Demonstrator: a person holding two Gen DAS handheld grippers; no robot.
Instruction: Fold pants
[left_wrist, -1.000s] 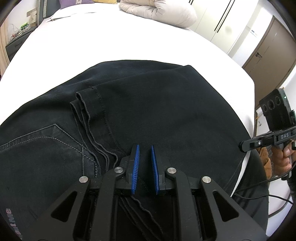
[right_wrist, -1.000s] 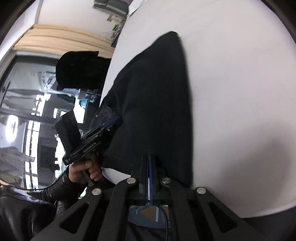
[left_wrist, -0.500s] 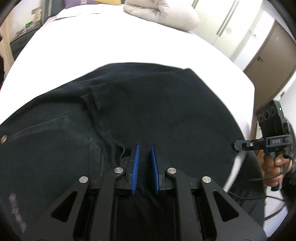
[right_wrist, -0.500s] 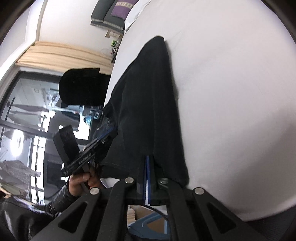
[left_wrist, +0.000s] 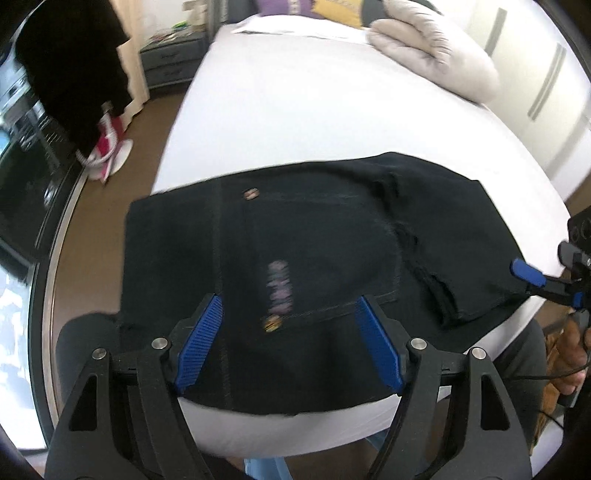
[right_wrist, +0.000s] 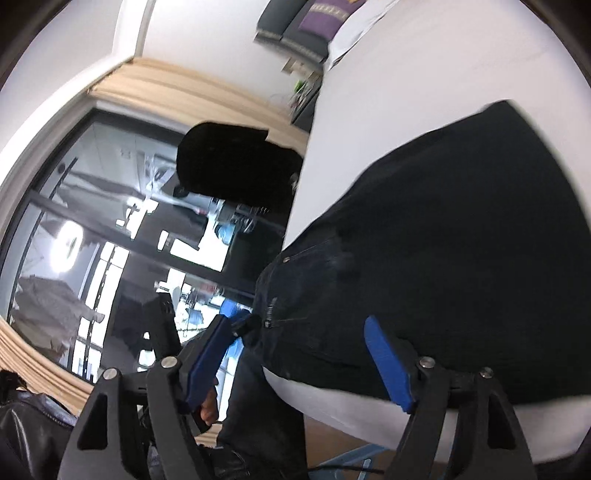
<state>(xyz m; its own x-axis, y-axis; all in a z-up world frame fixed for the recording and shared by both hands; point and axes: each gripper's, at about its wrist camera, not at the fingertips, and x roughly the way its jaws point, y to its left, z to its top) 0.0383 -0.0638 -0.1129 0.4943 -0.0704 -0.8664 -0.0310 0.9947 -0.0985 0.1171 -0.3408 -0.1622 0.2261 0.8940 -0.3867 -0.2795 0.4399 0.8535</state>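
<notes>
1. We see the black pants (left_wrist: 332, 251) lying folded on the near end of the white bed (left_wrist: 314, 110), a back pocket with a pale printed patch facing up and part of the cloth hanging over the bed's near edge.
2. Our left tongs (left_wrist: 286, 339) hover above the pocket area, jaws wide and opening, blue pads clear of the cloth.
3. Our right tongs (right_wrist: 299, 354) sit at the pants' right edge, jaws likewise wide and opening, nothing pinched between them.
4. A rolled beige duvet (left_wrist: 436, 51) lies far up the bed, with purple and yellow pillows (left_wrist: 280, 7) beyond.
5. A grey nightstand (left_wrist: 173, 62) stands beside the bed on brown floor; a large window fills the left side.
</notes>
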